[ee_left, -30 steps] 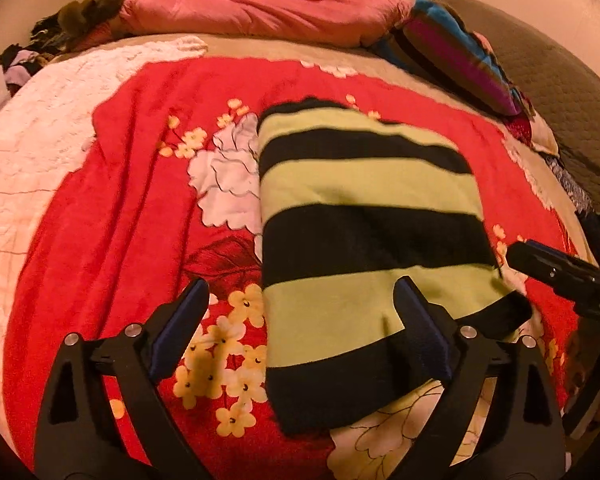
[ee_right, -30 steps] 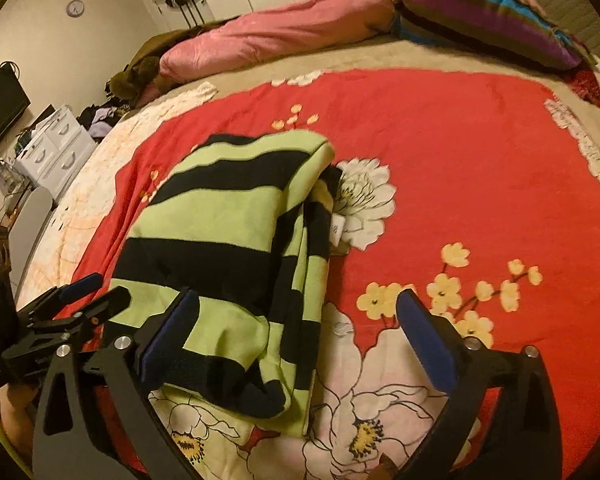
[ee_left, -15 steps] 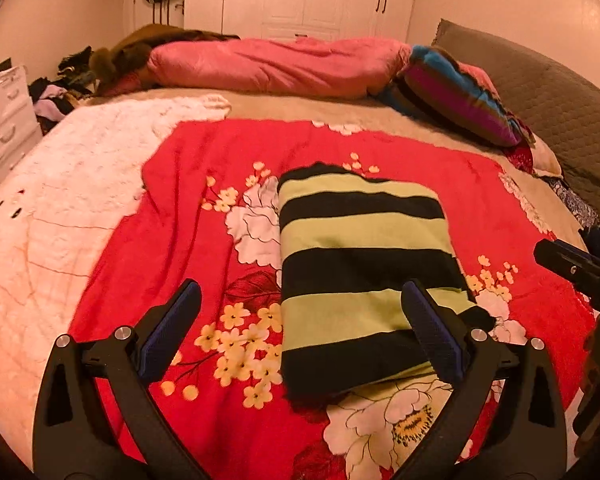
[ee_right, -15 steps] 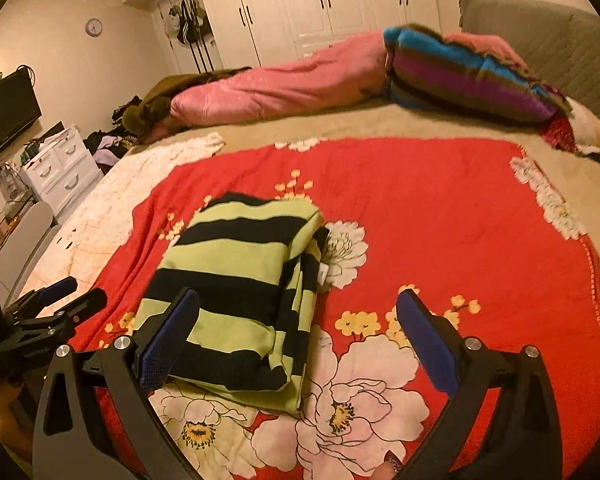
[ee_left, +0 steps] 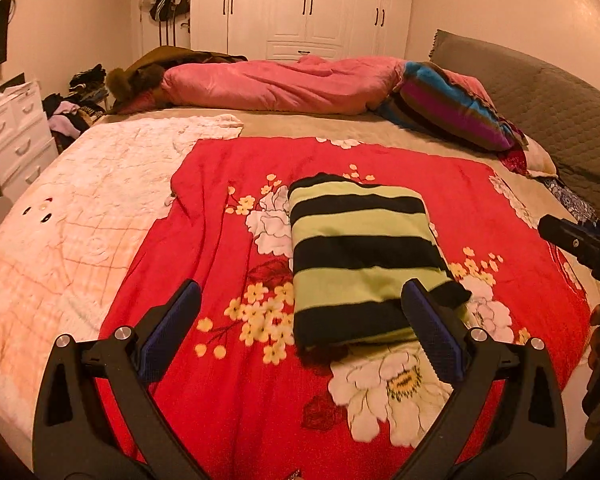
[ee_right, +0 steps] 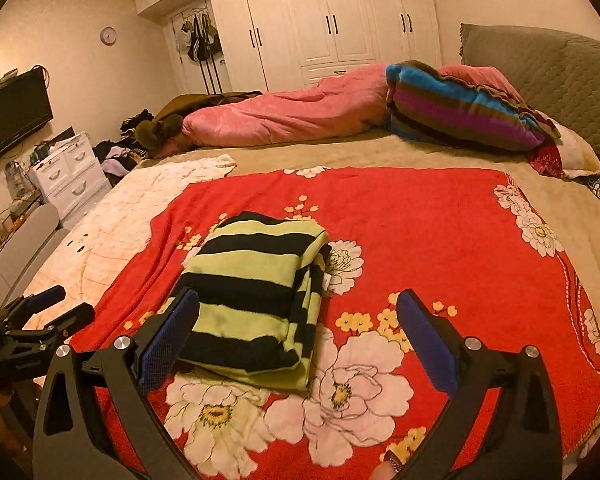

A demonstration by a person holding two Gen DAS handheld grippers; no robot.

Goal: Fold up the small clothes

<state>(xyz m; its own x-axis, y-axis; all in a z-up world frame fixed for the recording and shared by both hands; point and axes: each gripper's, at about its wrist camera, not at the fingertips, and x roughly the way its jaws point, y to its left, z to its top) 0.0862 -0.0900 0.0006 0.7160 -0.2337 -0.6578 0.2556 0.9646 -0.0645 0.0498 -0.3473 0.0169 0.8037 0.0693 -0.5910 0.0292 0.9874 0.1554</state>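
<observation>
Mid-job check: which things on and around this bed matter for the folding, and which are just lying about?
Job: folded striped garment; red floral blanket beneath it; left tool and right tool, both open.

Lying about: pink duvet; striped pillow; white drawers.

The bed (ee_left: 308, 128) fills the frame under a beige sheet. A red floral blanket (ee_left: 228, 272) covers its centre, a white quilt (ee_left: 80, 216) its left. The folded striped garment (ee_left: 360, 256) lies mid-blanket; a pink duvet (ee_left: 276, 88) and striped blanket (ee_left: 452, 108) sit along the top.
</observation>
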